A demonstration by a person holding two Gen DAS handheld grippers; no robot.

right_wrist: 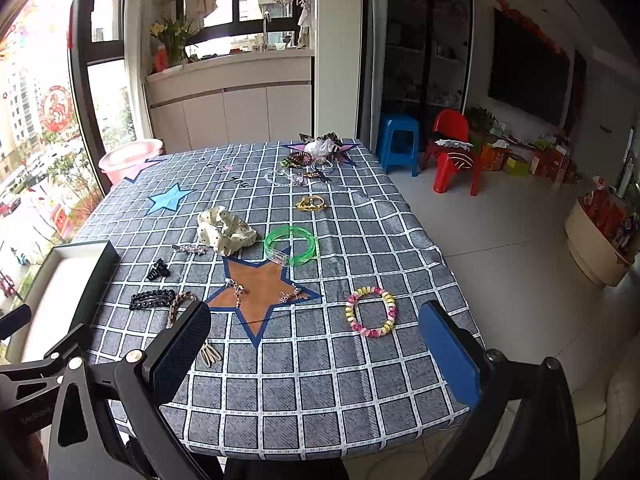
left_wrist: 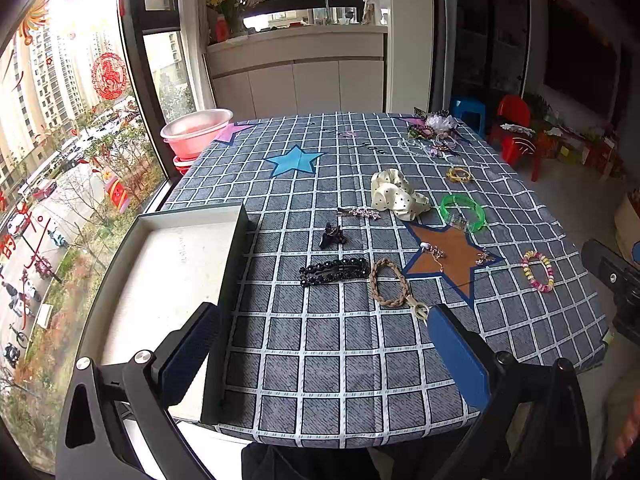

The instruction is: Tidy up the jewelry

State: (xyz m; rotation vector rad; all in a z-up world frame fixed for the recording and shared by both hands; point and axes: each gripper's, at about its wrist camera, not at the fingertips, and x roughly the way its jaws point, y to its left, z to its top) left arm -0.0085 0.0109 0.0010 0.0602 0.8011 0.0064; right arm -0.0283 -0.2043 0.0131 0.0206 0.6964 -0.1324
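Both the left gripper and the right gripper hover with jaws spread wide, holding nothing. On the grey checked, star-printed counter, jewelry lies scattered: a green translucent plastic bangle, a pastel coiled bracelet, a black beaded hair clip. A dark-walled, white-lined open box sits at the window edge.

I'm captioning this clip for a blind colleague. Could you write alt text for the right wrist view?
The open right gripper hovers over a checked tablecloth strewn with jewelry: a pastel spiral hair tie near the fingers, a green bangle and a cream scrunchie farther back. An open box sits at the left edge.
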